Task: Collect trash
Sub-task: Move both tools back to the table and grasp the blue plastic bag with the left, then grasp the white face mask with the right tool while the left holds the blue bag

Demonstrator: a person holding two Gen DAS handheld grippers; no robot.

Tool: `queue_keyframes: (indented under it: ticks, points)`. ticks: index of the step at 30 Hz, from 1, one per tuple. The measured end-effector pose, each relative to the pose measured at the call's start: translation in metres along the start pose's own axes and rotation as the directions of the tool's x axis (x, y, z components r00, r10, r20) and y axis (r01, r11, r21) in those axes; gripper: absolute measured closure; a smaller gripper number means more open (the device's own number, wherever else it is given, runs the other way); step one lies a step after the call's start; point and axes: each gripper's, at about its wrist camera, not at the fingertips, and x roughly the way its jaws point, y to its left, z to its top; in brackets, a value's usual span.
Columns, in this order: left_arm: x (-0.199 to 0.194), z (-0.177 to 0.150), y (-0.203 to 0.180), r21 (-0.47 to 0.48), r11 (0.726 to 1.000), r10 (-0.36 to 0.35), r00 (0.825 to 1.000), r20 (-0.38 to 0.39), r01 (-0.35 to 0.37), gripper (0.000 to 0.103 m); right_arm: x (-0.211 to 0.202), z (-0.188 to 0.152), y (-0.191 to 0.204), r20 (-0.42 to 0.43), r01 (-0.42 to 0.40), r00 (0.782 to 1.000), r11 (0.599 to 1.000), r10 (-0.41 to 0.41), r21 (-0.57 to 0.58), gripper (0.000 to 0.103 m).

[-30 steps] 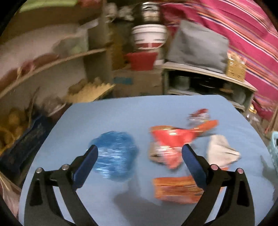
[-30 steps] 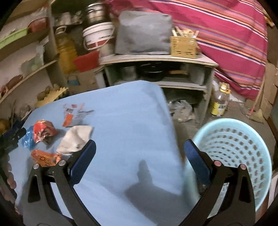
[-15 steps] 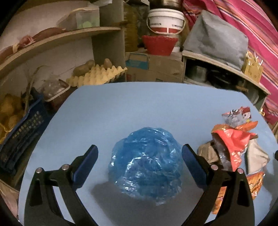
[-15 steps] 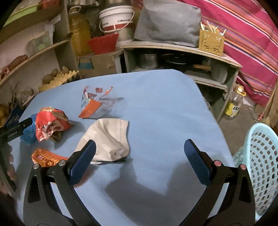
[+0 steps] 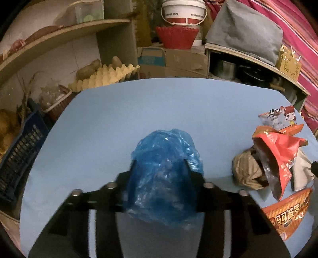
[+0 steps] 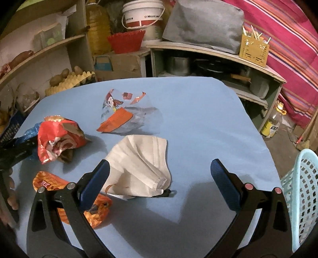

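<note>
On the blue table my left gripper is closing its jaws around a crumpled blue plastic bag; the bag is squeezed between the pads and bulges over them. My right gripper stands open just above a white face mask, whose lower part lies between the fingers untouched. A red snack wrapper over brown crumpled paper, an orange wrapper and a clear torn wrapper lie on the table.
A light blue perforated basket stands off the table's right edge. Shelves with an egg tray, a red bowl and a white bucket ring the far side. A dark blue crate sits at the left.
The left jaws went from wide open around the blue bag to pressed into it. The right gripper swung left from the basket and came down over the white mask.
</note>
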Motion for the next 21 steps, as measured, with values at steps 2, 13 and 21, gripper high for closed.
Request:
queue_keyframes:
  ticks: [2,13,21]
  points:
    - [-0.001,-0.001,0.000,-0.003,1.000,-0.001,1.000,0.004,0.001,0.072,0.002,-0.001,0.000,-0.007,0.001,1.000,1.000,-0.001,0.001,0.004]
    - [-0.035,0.006,0.000,-0.004,0.999,0.040,0.994,0.100,-0.040,0.078,0.022,-0.001,0.006,-0.075,0.020,0.997,1.000,-0.021,-0.023,0.005]
    - [-0.070,0.011,-0.002,-0.020,0.999,0.043,0.983,0.181,-0.040,0.078,0.034,0.000,0.006,-0.121,-0.063,0.991,0.998,0.062,-0.004,0.042]
